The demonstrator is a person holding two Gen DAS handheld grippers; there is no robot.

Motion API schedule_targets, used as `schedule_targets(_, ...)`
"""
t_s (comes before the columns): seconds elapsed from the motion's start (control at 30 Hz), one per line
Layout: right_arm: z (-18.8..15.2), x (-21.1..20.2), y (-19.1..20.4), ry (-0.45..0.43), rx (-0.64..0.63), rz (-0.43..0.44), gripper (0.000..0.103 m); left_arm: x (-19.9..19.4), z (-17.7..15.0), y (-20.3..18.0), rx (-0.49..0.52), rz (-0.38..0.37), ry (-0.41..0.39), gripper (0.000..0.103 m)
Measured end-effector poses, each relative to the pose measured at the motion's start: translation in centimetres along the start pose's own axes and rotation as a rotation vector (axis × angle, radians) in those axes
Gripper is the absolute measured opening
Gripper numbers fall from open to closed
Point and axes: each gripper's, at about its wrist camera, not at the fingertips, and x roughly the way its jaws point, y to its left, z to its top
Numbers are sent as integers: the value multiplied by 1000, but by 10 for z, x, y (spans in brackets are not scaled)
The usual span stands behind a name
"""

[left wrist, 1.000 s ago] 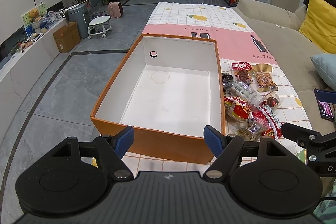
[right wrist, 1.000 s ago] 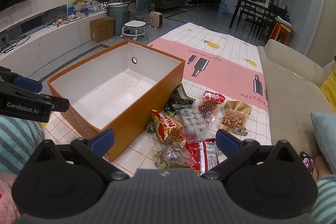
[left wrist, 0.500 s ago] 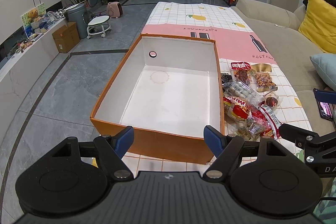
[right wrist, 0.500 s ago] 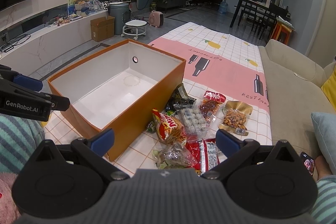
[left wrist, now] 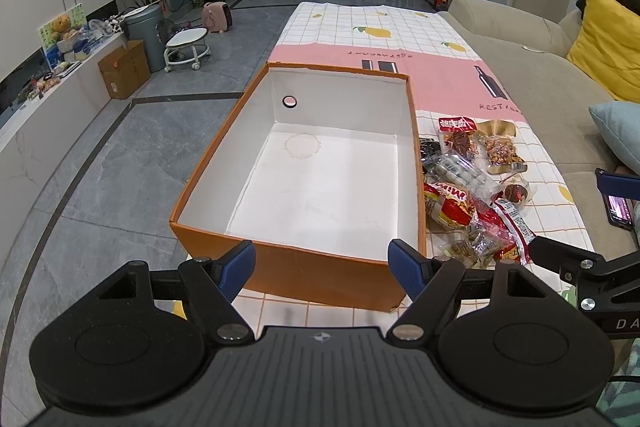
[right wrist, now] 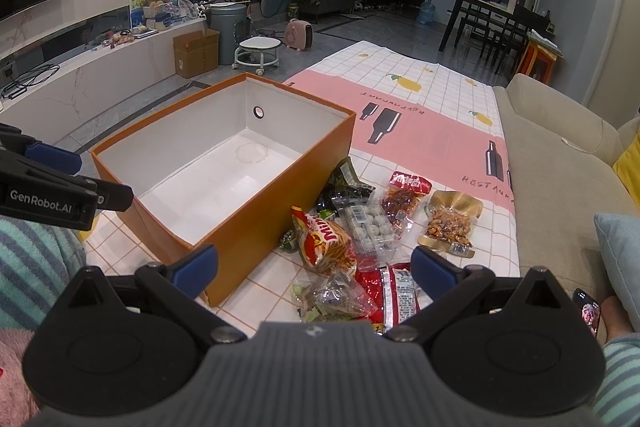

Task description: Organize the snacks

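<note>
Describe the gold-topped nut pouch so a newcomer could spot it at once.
Find the big orange box on the checked tablecloth; the snack pile lies beside it, toward the sofa. The nut pouch sits at the pile's sofa-side edge, next to the red-topped packet. It alone has a gold top above a clear window of brown nuts.

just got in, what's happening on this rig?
A person holds two grippers over a table. The orange box sits empty. A pile of snack packets lies on the cloth beside it. The left gripper faces the box; the right gripper hangs above the packets. Both are open and hold nothing.
</note>
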Motion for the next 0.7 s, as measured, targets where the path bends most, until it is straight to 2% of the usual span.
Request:
schedule_targets(0.13,-5,3,-5,-21,29,14,99,-1,1,-10,64,-15,-22,79)
schedule_targets(0.2,-10,6,-10,-16,53,26,98,0,2,-14,83,-46,-21,74)
schedule_targets(0.23,-11,8,-13,-14,61,27,94,1,3,-16,88,-67,-18,70)
schedule_targets(0.3,-14,12,-18,-1,76,20,89,3,6,-19,109,-121,-11,57)
schedule_targets(0.33,-15,16,-20,12,79,18,89,4,8,-22,121,-147,-8,56)
schedule_targets(0.43,-15,25,-27,48,77,32,84,8,16,-32,178,-215,-1,56)
schedule_targets(0.5,-16,34,-32,76,60,16,82,15,24,-44,243,-253,12,61)
schedule_targets(0.6,-18,47,-41,113,40,15,78,24,35,-66,376,-283,11,68)
schedule_targets(0.7,-22,63,-50,155,45,41,78,37,44,-88,519,-301,15,70)
